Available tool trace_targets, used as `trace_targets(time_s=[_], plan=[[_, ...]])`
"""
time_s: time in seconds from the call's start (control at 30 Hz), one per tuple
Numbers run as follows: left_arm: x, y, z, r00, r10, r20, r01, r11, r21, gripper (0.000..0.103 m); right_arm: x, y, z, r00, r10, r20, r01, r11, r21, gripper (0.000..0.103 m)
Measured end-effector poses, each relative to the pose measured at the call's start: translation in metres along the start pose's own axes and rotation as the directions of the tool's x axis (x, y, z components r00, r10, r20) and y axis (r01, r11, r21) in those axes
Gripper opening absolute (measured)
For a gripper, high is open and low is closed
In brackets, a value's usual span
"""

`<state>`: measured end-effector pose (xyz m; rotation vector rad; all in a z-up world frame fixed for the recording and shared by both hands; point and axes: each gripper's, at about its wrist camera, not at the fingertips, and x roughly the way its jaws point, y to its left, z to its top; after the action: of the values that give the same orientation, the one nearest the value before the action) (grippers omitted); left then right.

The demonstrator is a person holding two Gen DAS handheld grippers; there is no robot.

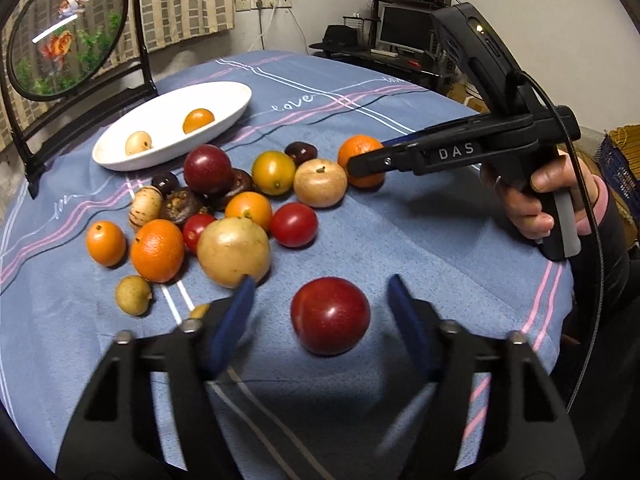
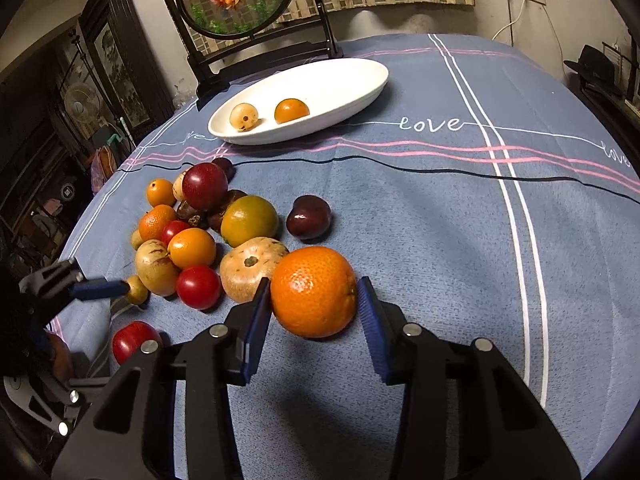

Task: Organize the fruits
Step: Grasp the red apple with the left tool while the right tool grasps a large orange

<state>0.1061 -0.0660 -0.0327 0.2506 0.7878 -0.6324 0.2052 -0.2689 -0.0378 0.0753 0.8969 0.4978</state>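
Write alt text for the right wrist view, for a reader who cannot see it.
The right gripper brackets an orange on a blue tablecloth, its blue pads at the fruit's sides. A pile of mixed fruit lies to the left; beyond it, a white oval dish holds two small fruits.

light: overhead, bright on cloth (image 1: 400, 240); shadows: soft; glare: fruit highlights; edges: fisheye-curved, dark corners

1 white dish (image 2: 360, 92) holding 2 fruits; 2 tongs (image 1: 320, 300).
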Motion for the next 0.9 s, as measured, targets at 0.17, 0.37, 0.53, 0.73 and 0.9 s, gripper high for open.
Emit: trace_targets(time_s=[0.17, 0.37, 0.53, 0.73, 0.9], plan=[[0.003, 0.001, -0.002, 1.000, -0.013, -0.022, 0.013, 1.000, -0.006, 0.050, 0.000, -0.002, 0.000, 1.000, 0.001, 0.001, -0.001, 1.000, 0.000, 0.044], [0.002, -0.007, -0.006, 0.999, -0.008, -0.042, 0.009, 0.999, 0.040, 0.050, 0.001, -0.002, 0.000, 1.000, 0.002, -0.001, -0.002, 1.000, 0.002, 0.044], [0.009, 0.000, -0.006, 0.997, -0.015, -0.078, 0.016, 1.000, 0.006, 0.049, 0.001, -0.002, 0.001, 1.000, 0.000, 0.001, 0.000, 1.000, 0.003, 0.044], [0.012, 0.001, -0.008, 0.994, -0.039, -0.098, 0.039, 0.999, 0.000, 0.044, 0.000, -0.003, 0.000, 1.000, 0.001, 0.003, -0.001, 1.000, 0.011, 0.044], [0.011, 0.001, -0.009, 0.994, -0.045, -0.096, 0.044, 0.999, -0.007, 0.043, 0.000, -0.004, -0.001, 1.000, 0.004, 0.003, -0.004, 1.000, 0.015, 0.044]])
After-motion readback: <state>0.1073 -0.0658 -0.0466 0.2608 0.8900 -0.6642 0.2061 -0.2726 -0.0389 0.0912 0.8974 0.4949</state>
